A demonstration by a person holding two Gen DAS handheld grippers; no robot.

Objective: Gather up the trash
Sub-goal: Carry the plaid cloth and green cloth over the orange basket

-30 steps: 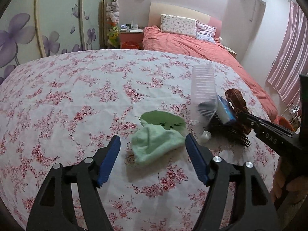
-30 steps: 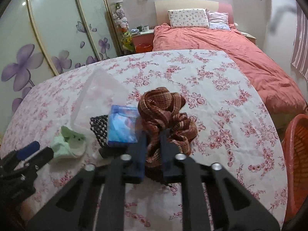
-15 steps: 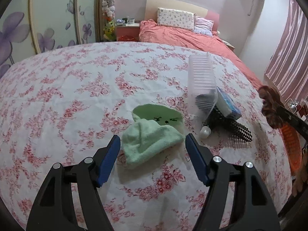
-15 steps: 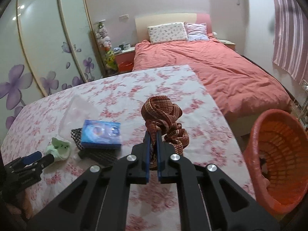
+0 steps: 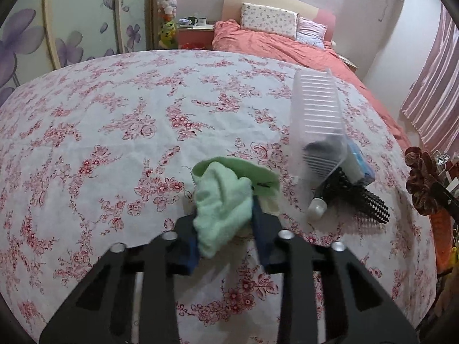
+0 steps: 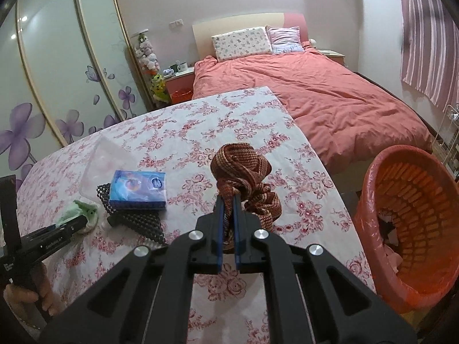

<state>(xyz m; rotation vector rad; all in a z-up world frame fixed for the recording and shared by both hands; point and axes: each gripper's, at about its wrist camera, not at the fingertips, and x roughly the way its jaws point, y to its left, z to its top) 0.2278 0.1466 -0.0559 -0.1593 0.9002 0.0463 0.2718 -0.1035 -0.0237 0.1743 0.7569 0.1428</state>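
The right gripper (image 6: 228, 215), clenched on the brown cloth (image 6: 243, 177) left of the orange basket (image 6: 413, 229), could drop it short, while the left gripper (image 5: 226, 229), closing on the green cloth (image 5: 223, 200) farther left, may snag the counter's (image 5: 114, 132) cover.

Right of the right gripper (image 6: 228, 223) the orange plastic basket (image 6: 413, 223) gapes unobstructed; left, a blue box (image 6: 139, 190) blocks.
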